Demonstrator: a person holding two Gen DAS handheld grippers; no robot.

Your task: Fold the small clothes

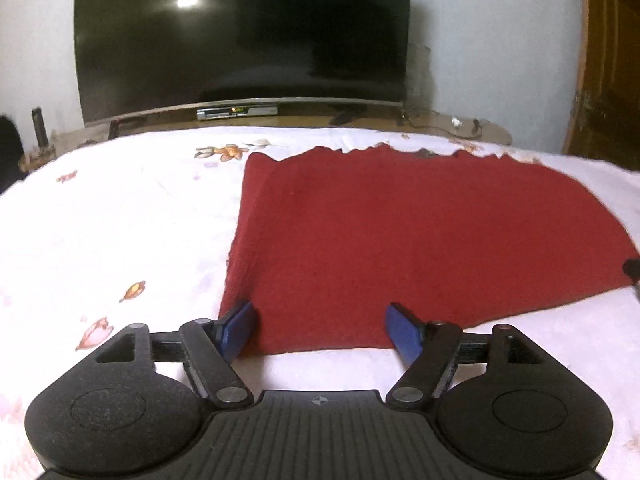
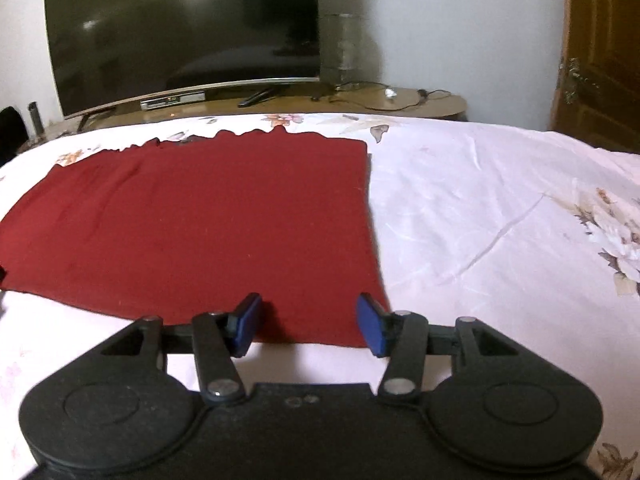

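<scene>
Blue pads [image 1: 238, 330] of the left gripper [image 1: 322, 330] are spread over the red cloth [image 1: 400, 240] — laid flat on the bed [image 1: 120, 220]; right gripper [image 2: 308, 326] likewise spread, nothing pinched — cloth's far hem blurred.

The cloth [image 1: 400, 248] across the middle of my left view is a plain deep red. The bedsheet [image 1: 120, 220] under it is white, scattered with orange and pink flower prints. My left gripper [image 1: 322, 330] at the bottom is black with blue pads [image 1: 236, 332], and so is my right gripper [image 2: 308, 324]. The television [image 1: 240, 36] at the top is black, the wall [image 1: 492, 40] pale, and the door [image 2: 600, 60] at the right edge is brown wood.
</scene>
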